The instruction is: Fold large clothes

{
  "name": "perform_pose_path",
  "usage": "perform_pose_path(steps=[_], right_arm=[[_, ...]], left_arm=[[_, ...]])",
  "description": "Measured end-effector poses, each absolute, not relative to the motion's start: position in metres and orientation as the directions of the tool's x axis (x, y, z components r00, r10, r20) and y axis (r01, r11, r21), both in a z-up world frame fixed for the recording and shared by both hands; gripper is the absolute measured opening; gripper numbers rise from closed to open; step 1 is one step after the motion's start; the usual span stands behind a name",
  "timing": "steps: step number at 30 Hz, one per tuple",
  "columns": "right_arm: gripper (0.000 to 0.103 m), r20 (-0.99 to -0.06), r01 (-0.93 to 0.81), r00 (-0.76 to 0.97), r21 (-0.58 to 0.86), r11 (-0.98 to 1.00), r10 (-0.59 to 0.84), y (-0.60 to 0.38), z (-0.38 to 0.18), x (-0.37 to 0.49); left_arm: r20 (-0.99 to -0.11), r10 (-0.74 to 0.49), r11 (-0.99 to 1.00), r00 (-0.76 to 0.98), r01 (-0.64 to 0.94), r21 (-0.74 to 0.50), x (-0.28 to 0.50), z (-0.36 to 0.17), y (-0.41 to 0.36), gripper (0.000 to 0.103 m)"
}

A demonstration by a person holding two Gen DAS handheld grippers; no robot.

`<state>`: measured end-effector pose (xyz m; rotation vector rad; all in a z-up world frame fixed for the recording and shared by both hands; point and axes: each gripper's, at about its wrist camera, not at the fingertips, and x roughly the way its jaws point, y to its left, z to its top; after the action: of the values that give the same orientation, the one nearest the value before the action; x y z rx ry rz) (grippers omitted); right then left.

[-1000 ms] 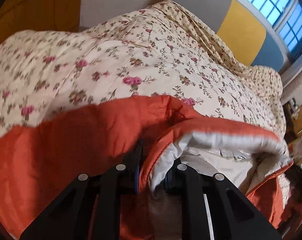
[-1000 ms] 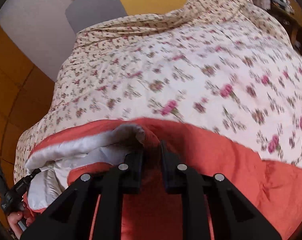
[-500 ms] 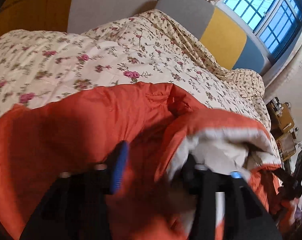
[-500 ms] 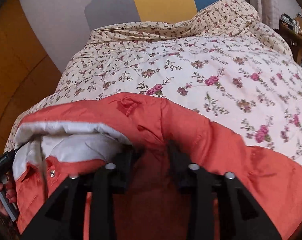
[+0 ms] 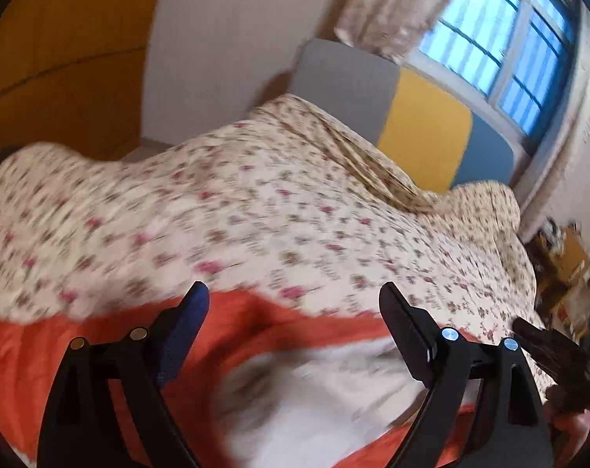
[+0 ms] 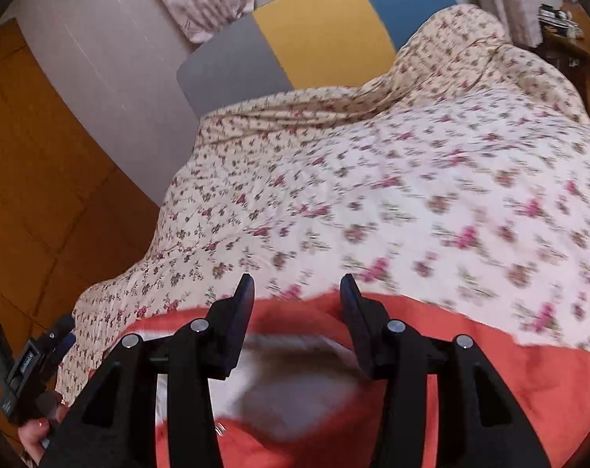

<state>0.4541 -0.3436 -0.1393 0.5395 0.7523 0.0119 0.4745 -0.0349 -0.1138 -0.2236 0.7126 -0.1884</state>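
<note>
Both the left claw and the right claw are held spread and empty above the orange jacket, which is laid on the bed, its white lining exposed, presumably for regripping.

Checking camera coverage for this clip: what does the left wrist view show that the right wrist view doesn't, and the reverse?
Only the left wrist view shows the window panes clearly and the right gripper's body at its lower right edge. Only the right wrist view shows the wooden nightstand with items on top and the hand gripping the left gripper's handle. Both show the orange jacket with its white lining lying on the floral bedspread, the grey, yellow and blue headboard, and an open gripper: left gripper, right gripper.
</note>
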Motion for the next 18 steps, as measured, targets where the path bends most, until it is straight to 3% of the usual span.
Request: perform_pose_path(steps=[2,7,12,18], right_arm=[[0.044,-0.672,0.171,0.717,0.426,0.888,0.184,-0.328,-0.145,0.47],[0.043,-0.74,0.137,0.653,0.324,0.936,0.161,-0.297,-0.183,0.462],[0.044,-0.721,0.064,0.686,0.201,0.978,0.103,-0.276,-0.214,0.426],[0.044,-0.737,0.075,0.675,0.093,0.993,0.018,-0.259,-0.243,0.433]], left_arm=[[-0.643,-0.244,0.967,0.726,0.128,-0.222,0.49,-0.118,-0.064,0.086],[-0.743,-0.234,0.972,0.628,0.182,-0.152,0.494,-0.163,-0.09,0.07],[-0.735,-0.208,0.969,0.645,0.237,-0.067,0.46,-0.213,-0.084,0.07],[-0.726,-0.157,0.968,0.67,0.249,0.021,0.461,-0.228,-0.095,0.07]])
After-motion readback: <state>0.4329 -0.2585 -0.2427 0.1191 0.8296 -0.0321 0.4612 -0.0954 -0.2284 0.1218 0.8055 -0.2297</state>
